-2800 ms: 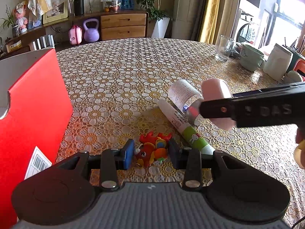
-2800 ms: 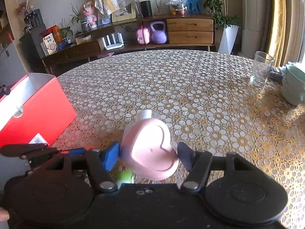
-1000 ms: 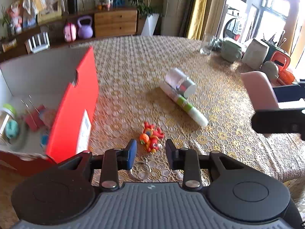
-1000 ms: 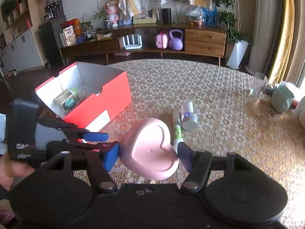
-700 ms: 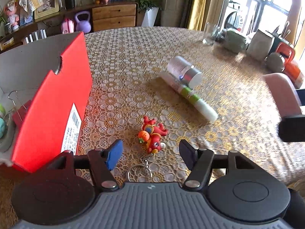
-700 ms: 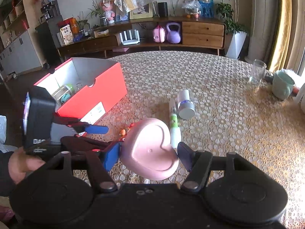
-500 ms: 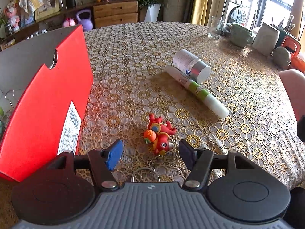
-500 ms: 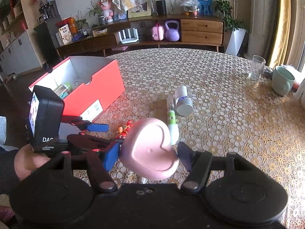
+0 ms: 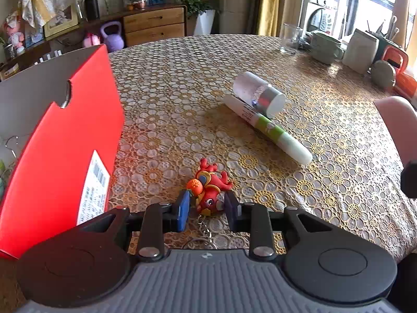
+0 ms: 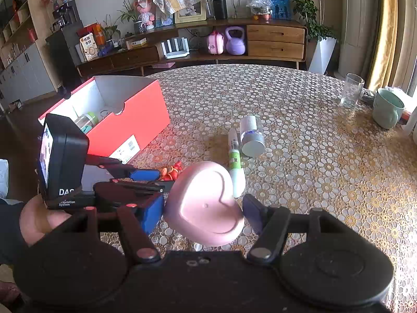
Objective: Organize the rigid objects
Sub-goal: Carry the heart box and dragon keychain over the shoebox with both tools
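Note:
A red dragon toy on a keychain (image 9: 208,185) lies on the lace tablecloth. My left gripper (image 9: 207,210) is down over it. The jaws are closing, and the blue pads (image 9: 183,208) touch both sides of the toy. Its ring and chain (image 9: 206,232) trail back under the gripper. My right gripper (image 10: 202,212) is shut on a pink heart-shaped box (image 10: 206,195), held above the table to the right of the left gripper. The heart's edge shows in the left wrist view (image 9: 398,120).
An open red box (image 9: 65,143) with several small items inside stands to the left. A white and green tube (image 9: 268,127) and a silver-capped jar (image 9: 258,94) lie further ahead. A glass (image 9: 289,37) and a green mug (image 9: 325,47) stand at the far right edge.
My left gripper came down over the red toy. Its jaws spread wide and then closed on the toy. The right gripper kept the pink heart almost still.

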`<state>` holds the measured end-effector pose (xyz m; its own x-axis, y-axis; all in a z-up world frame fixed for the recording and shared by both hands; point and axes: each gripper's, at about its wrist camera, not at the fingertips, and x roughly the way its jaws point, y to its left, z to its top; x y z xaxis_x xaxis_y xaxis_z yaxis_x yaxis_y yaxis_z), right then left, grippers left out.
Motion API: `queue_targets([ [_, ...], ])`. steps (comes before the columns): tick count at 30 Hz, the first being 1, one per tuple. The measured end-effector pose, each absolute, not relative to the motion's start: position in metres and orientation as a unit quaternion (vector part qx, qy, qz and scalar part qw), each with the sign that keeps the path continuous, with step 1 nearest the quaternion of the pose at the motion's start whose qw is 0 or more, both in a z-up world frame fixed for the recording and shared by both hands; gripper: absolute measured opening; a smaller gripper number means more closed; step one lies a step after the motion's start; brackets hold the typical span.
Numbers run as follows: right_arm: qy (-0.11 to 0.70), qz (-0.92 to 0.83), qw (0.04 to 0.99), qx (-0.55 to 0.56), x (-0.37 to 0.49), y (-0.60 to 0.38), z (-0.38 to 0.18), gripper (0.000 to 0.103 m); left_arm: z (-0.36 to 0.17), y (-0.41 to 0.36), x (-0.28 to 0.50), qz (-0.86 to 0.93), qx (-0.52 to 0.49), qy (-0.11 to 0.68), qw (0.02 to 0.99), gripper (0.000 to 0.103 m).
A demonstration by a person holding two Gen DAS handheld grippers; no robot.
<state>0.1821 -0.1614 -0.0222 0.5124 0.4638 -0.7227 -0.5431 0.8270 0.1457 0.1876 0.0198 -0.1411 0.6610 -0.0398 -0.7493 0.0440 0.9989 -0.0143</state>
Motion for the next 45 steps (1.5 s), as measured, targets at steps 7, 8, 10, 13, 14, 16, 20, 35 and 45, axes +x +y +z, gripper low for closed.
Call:
queue_targets([
  [7, 0.392, 0.289, 0.872, -0.051, 0.179, -0.159, -0.015, 0.066, -0.126, 0.025, 0.182, -0.022, -0.002, 0.395, 0.918, 0.023],
  [8, 0.391, 0.289, 0.873, -0.052, 0.178, -0.158, -0.014, 0.066, -0.124, 0.025, 0.181, -0.022, -0.001, 0.393, 0.919, 0.023],
  [10, 0.386, 0.29, 0.874, -0.053, 0.176, -0.157, -0.01, 0.066, -0.118, 0.027, 0.177, -0.021, 0.0, 0.389, 0.921, 0.023],
  [13, 0.381, 0.292, 0.875, -0.055, 0.173, -0.155, -0.003, 0.066, -0.108, 0.03, 0.173, -0.021, -0.003, 0.383, 0.924, 0.023],
  [14, 0.379, 0.293, 0.876, -0.057, 0.173, -0.154, -0.001, 0.066, -0.105, 0.031, 0.171, -0.021, -0.004, 0.381, 0.924, 0.023],
  [16, 0.375, 0.295, 0.877, -0.059, 0.171, -0.151, 0.003, 0.066, -0.1, 0.032, 0.168, -0.02, -0.002, 0.378, 0.926, 0.023],
  [20, 0.366, 0.304, 0.878, -0.061, 0.167, -0.144, 0.012, 0.066, -0.085, 0.036, 0.16, -0.019, -0.006, 0.37, 0.929, 0.023],
  [35, 0.334, 0.351, 0.87, -0.095, 0.169, -0.088, 0.045, 0.066, -0.016, 0.081, 0.14, -0.004, -0.032, 0.339, 0.94, 0.023],
  [45, 0.335, 0.379, 0.856, -0.107, 0.188, -0.032, 0.05, 0.066, 0.005, 0.137, 0.139, 0.045, -0.029, 0.317, 0.947, 0.023],
])
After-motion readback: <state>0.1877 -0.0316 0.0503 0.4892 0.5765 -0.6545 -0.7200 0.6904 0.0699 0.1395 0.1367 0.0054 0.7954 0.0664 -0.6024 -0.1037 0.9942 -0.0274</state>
